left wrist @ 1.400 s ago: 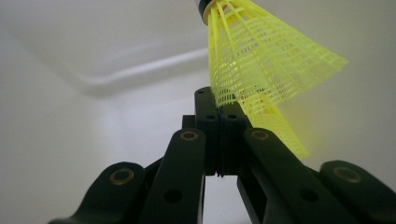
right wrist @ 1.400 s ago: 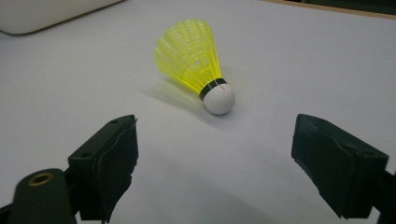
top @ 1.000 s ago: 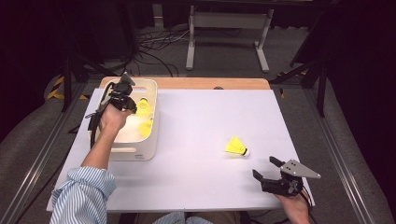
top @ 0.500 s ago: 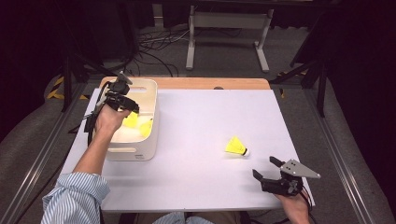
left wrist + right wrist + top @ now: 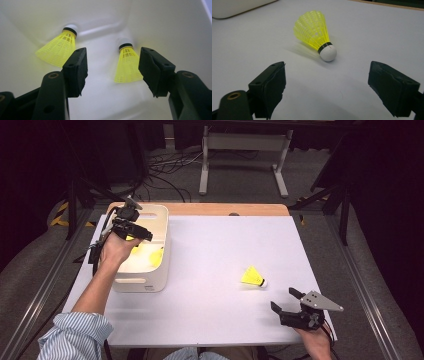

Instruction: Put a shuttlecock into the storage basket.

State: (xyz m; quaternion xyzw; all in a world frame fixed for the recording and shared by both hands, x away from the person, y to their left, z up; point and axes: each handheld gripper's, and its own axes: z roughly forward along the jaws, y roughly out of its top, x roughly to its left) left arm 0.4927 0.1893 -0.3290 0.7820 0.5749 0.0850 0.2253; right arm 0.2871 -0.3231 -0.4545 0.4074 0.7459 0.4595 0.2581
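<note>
High view: white bin (image 5: 150, 285) at table's (image 5: 210, 320) left edge holds yellow shuttlecocks; left gripper (image 5: 135, 231) above it, jaws just been opening, empty. Third shuttlecock (image 5: 252, 277) on open tabletop.

Left gripper view: two shuttlecocks (image 5: 58, 48) (image 5: 127, 65) on bin floor.

Right gripper view: right gripper (image 5: 327, 87) wide, empty, near shuttlecock (image 5: 315, 33).

- High view: sits above your edge of the table (image 5: 210, 320), looking forward and down; whole tabletop in frame, floor beyond the far edge.
- Left gripper view: pointing down into the white bin (image 5: 155, 22) at the tabletop's left edge, very close; same bin (image 5: 161, 227) in the high view.
- Right gripper view: low near the front right corner, looking along the tabletop at the loose shuttlecock (image 5: 315, 35); high view shares it (image 5: 252, 277).
</note>
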